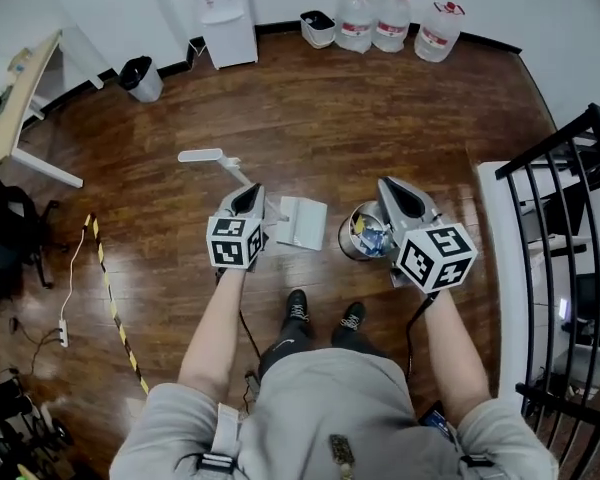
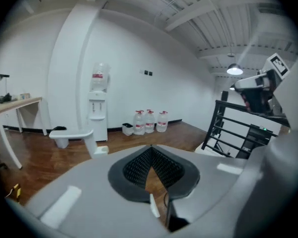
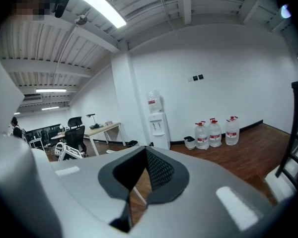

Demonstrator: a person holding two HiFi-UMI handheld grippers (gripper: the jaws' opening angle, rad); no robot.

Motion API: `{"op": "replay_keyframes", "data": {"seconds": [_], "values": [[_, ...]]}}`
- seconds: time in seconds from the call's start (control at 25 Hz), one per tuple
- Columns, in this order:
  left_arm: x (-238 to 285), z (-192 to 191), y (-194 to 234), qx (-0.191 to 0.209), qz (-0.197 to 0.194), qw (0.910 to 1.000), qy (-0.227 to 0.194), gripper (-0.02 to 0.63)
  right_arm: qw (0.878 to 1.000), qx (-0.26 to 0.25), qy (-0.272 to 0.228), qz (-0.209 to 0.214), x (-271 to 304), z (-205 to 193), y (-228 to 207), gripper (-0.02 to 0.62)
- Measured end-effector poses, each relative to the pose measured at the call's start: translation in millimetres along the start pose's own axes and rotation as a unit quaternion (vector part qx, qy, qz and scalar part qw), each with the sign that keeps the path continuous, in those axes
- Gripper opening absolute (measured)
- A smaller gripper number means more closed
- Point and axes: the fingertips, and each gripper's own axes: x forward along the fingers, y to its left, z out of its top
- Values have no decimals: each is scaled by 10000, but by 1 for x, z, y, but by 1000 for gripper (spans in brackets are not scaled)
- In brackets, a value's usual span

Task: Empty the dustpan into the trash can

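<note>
The white dustpan (image 1: 302, 222) rests on the wood floor, its long handle (image 1: 202, 155) reaching up-left. In the left gripper view that handle (image 2: 72, 133) stands beyond the jaws, not between them. My left gripper (image 1: 248, 200) hovers just left of the pan, over the handle's stem, shut with nothing in it (image 2: 150, 148). The small metal trash can (image 1: 346, 236) stands right of the pan with blue and yellow litter inside. My right gripper (image 1: 398, 196) hangs above the can's right side, its jaws meeting at the tips and empty (image 3: 145, 148).
My shoes (image 1: 325, 314) are just below the pan and can. A black railing (image 1: 565, 218) and white ledge close off the right. Far off are a water dispenser (image 1: 225, 13), water bottles (image 1: 392, 18), a black bin (image 1: 140, 76) and a desk (image 1: 15, 93). Striped tape (image 1: 108, 288) crosses the floor at left.
</note>
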Motion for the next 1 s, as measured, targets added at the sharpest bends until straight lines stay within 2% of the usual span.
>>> {"op": "replay_keyframes", "data": {"seconds": [0.2,0.48,0.76,1.0], "values": [[-25,84,-78,125,-861,9946,-572,6,9994,8,-333,-13,-22,25,-11,0],[-57,175,-175,672,-1831,9722,-1298,6,9962,-165,-852,-72,-51,69,-16,0],[-74,225,-238,978,-2374,9506,-1743,5,9907,-475,-1275,-91,-80,112,-8,0],[-77,241,-261,1001,-2583,9430,-1846,6,9884,-580,-1389,-208,-96,131,-9,0]]}}
